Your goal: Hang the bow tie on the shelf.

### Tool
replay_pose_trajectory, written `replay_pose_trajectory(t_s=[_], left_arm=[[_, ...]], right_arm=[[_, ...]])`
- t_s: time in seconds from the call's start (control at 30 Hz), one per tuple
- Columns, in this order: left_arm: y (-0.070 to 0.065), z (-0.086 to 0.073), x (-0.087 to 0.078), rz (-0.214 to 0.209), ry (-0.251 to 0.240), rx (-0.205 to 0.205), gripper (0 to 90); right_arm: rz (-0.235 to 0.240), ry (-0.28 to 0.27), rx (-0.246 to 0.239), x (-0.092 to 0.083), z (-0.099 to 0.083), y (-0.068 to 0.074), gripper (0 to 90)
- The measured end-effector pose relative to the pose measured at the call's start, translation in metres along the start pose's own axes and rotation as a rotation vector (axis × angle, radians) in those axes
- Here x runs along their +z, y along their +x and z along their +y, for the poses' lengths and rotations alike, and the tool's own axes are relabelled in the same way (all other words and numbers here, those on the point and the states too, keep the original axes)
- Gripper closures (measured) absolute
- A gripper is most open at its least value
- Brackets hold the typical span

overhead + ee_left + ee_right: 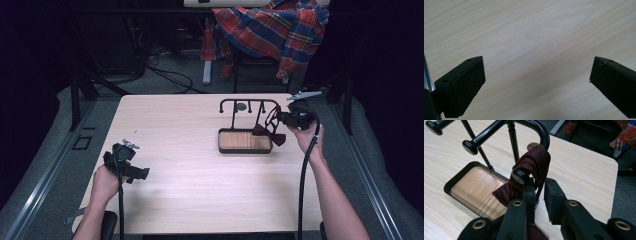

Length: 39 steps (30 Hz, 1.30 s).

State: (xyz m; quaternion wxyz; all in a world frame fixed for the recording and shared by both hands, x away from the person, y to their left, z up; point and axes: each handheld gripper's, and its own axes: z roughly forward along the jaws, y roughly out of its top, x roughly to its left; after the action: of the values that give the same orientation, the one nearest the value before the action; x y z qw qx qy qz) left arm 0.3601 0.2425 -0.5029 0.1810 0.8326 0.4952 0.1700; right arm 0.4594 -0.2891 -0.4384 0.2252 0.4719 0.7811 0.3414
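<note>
At frame right the right tool is pinching the dark-red bow tie draped over the stand, while the left tool is hovering wide apart over the tabletop at lower left.

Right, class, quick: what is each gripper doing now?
Left gripper: jaws wide open, holding nothing, over the table.
Right gripper: jaws closed on the dark red bow tie strap.

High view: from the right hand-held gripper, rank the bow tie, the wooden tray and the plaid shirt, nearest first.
1. Bow tie: hanging from the rack, right at the right hand-held gripper.
2. Wooden tray: just left of it, under the rack.
3. Plaid shirt: far back, beyond the table.
</note>
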Motion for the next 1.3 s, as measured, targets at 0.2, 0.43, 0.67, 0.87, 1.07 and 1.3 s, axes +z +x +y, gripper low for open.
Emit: replay_pose_trajectory(t_s=[0.2, 0.43, 0.67, 0.87, 1.07, 1.3], left_arm=[[0.0, 0.0, 0.001, -0.005, -0.001, 0.002, 0.1], [0.0, 0.0, 0.001, 0.004, -0.006, -0.006, 0.0], [0.001, 0.0, 0.0, 0.002, -0.006, -0.003, 0.0], [0.0, 0.0, -0.001, 0.002, -0.008, -0.005, 0.0], [0.0, 0.0, 0.0, 0.001, -0.008, -0.005, 0.0], [0.0, 0.0, -0.001, 0.0, -0.009, -0.005, 0.0]], right_arm=[[0.005, 0.016, 0.007, -0.004, -0.001, -0.003, 70.9], [0.005, 0.032, 0.016, -0.013, -0.003, -0.005, 58.8], [0.009, 0.044, 0.026, -0.026, -0.004, -0.005, 48.3], [0.014, 0.063, 0.013, -0.039, -0.006, 0.0, 40.2], [0.028, 0.081, -0.011, -0.051, -0.01, 0.006, 32.5], [0.061, 0.105, -0.036, -0.064, -0.016, 0.018, 24.0]])
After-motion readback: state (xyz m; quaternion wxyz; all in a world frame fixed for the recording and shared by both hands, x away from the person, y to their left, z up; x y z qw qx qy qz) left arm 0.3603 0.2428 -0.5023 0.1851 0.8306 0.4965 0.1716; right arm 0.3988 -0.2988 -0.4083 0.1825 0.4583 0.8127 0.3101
